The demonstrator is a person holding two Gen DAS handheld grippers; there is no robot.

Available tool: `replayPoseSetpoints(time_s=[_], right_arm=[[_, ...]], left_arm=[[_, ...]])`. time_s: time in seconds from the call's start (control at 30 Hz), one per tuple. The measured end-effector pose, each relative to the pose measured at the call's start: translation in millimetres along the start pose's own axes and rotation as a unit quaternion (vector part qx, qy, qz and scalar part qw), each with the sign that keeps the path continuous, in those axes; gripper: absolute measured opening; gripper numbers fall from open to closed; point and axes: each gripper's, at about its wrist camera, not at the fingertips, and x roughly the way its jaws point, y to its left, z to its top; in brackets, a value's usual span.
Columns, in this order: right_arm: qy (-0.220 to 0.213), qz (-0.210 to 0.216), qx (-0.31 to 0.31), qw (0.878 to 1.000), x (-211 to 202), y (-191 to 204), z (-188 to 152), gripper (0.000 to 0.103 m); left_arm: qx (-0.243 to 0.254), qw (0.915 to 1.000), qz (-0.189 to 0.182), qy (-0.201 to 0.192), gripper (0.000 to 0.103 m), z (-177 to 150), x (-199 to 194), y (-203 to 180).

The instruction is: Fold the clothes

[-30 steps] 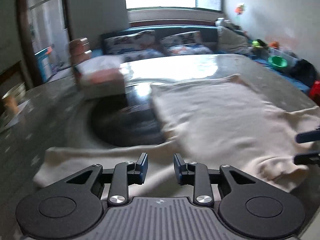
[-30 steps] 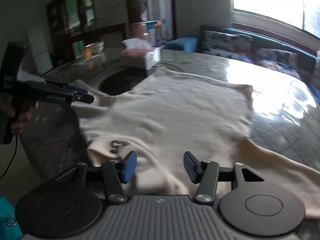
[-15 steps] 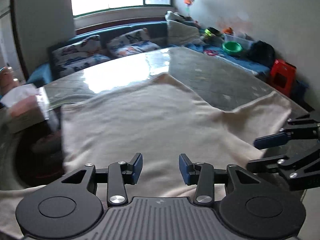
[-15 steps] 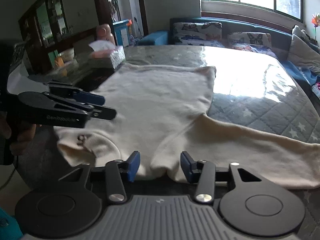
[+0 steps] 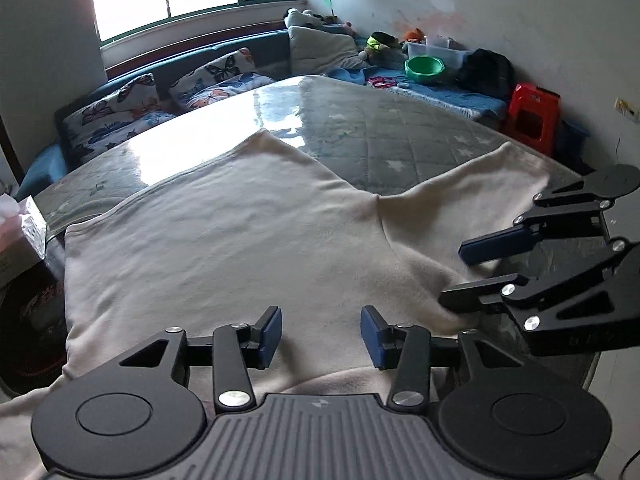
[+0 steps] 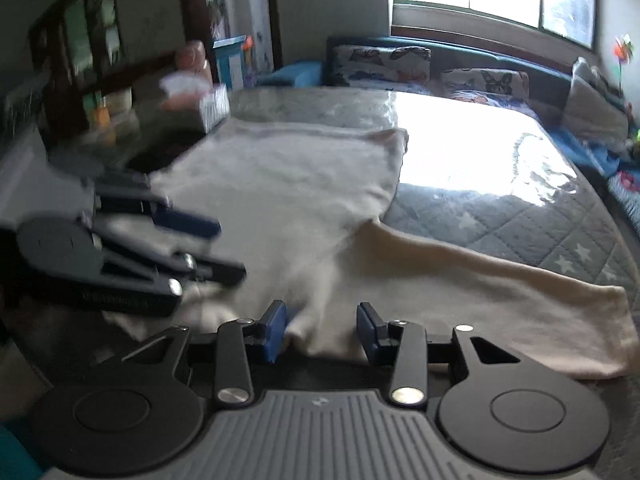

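Observation:
A cream long-sleeved top [image 5: 240, 232] lies spread flat on the quilted table, one sleeve [image 5: 472, 184] reaching to the right. My left gripper [image 5: 320, 334] is open just above the top's near edge. My right gripper [image 5: 460, 276] shows at the right of the left wrist view, open, its lower finger at the sleeve's near edge. In the right wrist view the right gripper [image 6: 322, 330] is open over the top's [image 6: 288, 184] near edge, with the sleeve [image 6: 500, 292] running right. The left gripper [image 6: 224, 248] shows blurred at the left.
A tissue box [image 6: 196, 104] stands at the table's far left corner. A dark round hob [image 5: 28, 320] sits beside the top. A sofa with butterfly cushions [image 5: 216, 80] runs behind the table. A green bowl [image 5: 424, 69] and red stool [image 5: 532, 114] stand right.
Both grippers have swung to the right along the top's near edge. They now stand close together near the right shoulder and sleeve. Both have stayed open.

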Motion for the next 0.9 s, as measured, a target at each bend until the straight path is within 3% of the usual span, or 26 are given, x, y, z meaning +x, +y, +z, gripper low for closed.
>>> replayPoseSetpoints(time_s=[0.2,0.37,0.6,0.73,0.9], right_arm=[[-0.021,-0.011,0.063,0.998,-21,-25,-5,0.039],[-0.024,-0.093,0.109,0.989,-34,-63,-16,0.039],[-0.026,-0.207,0.165,0.964,-43,-119,-32,0.039],[-0.026,-0.222,0.198,0.954,-39,-142,-38,0.039],[-0.028,-0.219,0.213,0.952,-30,-150,-40,0.038]], left_arm=[[-0.01,0.9999,-0.004,-0.008,0.052,8,-1,0],[-0.005,0.9998,-0.017,-0.013,0.055,13,0,-9],[0.003,0.9996,-0.026,-0.01,0.057,12,3,-20],[0.004,0.9997,-0.023,-0.009,0.058,13,4,-20],[0.006,0.9997,-0.022,-0.007,0.059,13,6,-22]])
